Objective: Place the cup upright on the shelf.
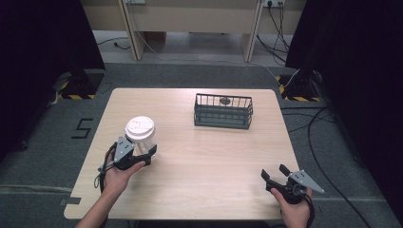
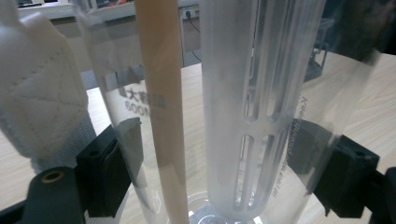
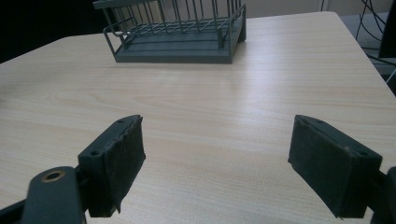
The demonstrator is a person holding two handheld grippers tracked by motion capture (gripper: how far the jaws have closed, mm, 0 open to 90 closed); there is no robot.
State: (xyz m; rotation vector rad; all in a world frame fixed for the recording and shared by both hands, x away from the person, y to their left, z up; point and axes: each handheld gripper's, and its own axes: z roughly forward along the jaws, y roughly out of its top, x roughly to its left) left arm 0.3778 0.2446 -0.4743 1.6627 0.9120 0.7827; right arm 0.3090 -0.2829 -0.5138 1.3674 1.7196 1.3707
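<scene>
1. Two grippers are in play, one in each of the person's hands, with one clear cup and one wire basket on one wooden table [image 1: 199,156].
2. The right gripper [image 1: 276,174] sits at the near right edge of the table, its jaws spread wide apart with nothing between them; the right gripper view shows bare wood between the two pads [image 3: 123,158].
3. The left gripper [image 1: 148,153] is at the near left, its jaws set on either side of the clear cup [image 1: 141,137] and pressing its wall, as the left gripper view shows.
4. The cup stands upright on the table, see-through plastic with a white lid [image 1: 139,128]; inside are a frosted slotted tube [image 2: 252,112], a tan straw-like stick [image 2: 163,107] and a white quilted pouch [image 2: 39,98]. Printed text on the wall is too blurred to read.
5. The wire basket [image 1: 223,111] is dark grey, at the far middle of the table, well apart from both grippers; one small dark round thing [image 1: 225,100] lies in it.
6. The table is pale wood grain on grey carpet [image 1: 57,133], with black curtains at both sides, cables on the right floor and a "5" marked on the left floor [image 1: 81,128].
</scene>
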